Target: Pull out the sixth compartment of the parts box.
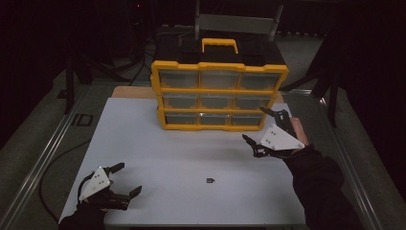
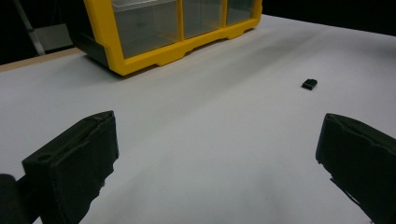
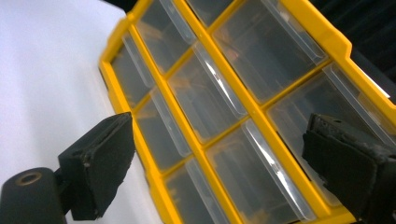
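Observation:
A yellow drawer organizer (image 1: 219, 93) with clear drawers and a black top stands at the back of the white table (image 1: 158, 148). A small black part (image 1: 210, 180) lies on the table near the front; the left gripper view has the small black part (image 2: 309, 84) ahead to the right. My left gripper (image 1: 125, 178) rests open at the front left corner, empty. My right gripper (image 1: 259, 127) hovers open just in front of the organizer's lower right corner. In the right gripper view the organizer's drawers (image 3: 224, 98) stand close, between the open jaws.
A metal rail (image 1: 45, 153) runs along the table's left side, another along the right (image 1: 342, 158). Dark stands and cables sit behind the table. A grey frame (image 1: 237, 21) rises behind the organizer.

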Demonstrator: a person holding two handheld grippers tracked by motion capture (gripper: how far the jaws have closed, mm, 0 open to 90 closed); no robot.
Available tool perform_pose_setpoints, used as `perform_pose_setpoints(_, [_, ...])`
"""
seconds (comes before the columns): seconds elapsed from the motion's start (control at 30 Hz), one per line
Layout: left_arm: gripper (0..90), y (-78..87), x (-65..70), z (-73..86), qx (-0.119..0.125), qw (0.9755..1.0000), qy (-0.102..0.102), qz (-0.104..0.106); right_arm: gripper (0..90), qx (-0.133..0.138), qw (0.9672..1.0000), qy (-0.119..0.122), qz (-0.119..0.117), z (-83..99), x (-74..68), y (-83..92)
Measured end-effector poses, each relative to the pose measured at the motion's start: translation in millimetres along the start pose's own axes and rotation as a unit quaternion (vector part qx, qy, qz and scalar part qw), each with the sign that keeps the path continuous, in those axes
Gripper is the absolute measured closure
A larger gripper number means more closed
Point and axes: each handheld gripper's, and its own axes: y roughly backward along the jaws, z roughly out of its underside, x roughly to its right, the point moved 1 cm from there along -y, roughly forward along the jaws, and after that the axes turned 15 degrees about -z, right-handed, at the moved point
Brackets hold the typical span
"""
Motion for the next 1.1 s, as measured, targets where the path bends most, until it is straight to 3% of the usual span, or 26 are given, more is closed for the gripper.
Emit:
perform_pose_setpoints(0.5, [0.5,-0.2,0.0,0.3,-0.002,1.0,0.0,0.001,9.4,-0.03,0.9992,0.026,0.003,2.1,15.8,-24.4])
perform_pose_setpoints(0.83, [0.5,0.5,-0.3,-0.1,0.0,1.0,-0.001,0.001,12.5,-0.063,0.9969,0.045,0.011,11.1,21.6,-38.4])
perform_pose_setpoints(1.1, [0.5,0.3,-0.3,0.2,-0.001,1.0,0.001,0.001,13.2,-0.091,0.9932,0.072,0.013,11.5,26.2,-50.1])
